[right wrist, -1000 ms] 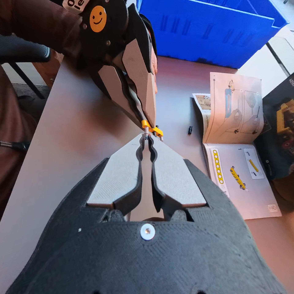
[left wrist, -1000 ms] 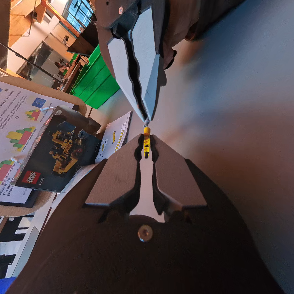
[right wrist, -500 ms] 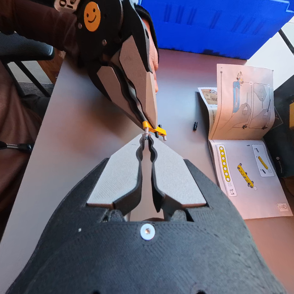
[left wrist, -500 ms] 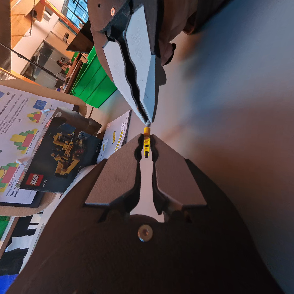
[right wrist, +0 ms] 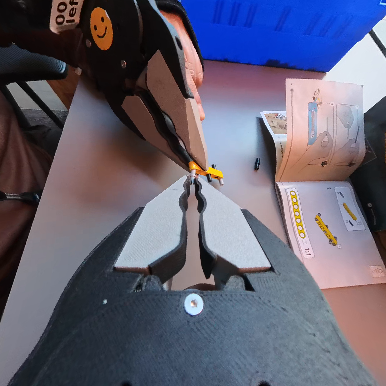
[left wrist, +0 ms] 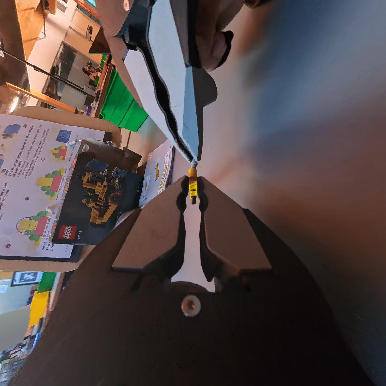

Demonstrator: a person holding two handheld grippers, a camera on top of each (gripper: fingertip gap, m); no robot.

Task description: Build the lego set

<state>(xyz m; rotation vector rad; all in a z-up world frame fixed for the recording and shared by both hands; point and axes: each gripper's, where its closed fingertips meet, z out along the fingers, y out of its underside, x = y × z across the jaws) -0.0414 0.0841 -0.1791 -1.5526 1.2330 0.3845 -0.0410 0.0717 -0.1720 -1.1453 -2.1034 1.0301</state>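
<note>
My left gripper [left wrist: 192, 180] is shut on a short yellow beam [left wrist: 192, 187] and holds it above the grey table. In the right wrist view the beam [right wrist: 211, 171] carries black pins and a grey pin and sticks out of the left gripper [right wrist: 198, 167]. My right gripper [right wrist: 191, 182] is shut on a small grey pin [right wrist: 192, 175] at the beam's near end. In the left wrist view the right gripper [left wrist: 193, 161] comes in from above, tip to tip with mine, with the grey pin [left wrist: 194, 166] touching the beam's end.
A loose black pin [right wrist: 257, 163] lies on the table [right wrist: 104, 167] beside the open instruction booklet [right wrist: 325, 229]. A blue crate [right wrist: 271, 31] stands at the far edge. The set's box [left wrist: 98, 194] lies on a printed sheet [left wrist: 31, 177]; green crates [left wrist: 123, 108] stand behind. My two grippers' fingertips are within a few centimetres of each other.
Both grippers stay shut and tip to tip on the beam and pin. The right gripper has drawn a little nearer to the left one, and the pair has shifted slightly over the table.
</note>
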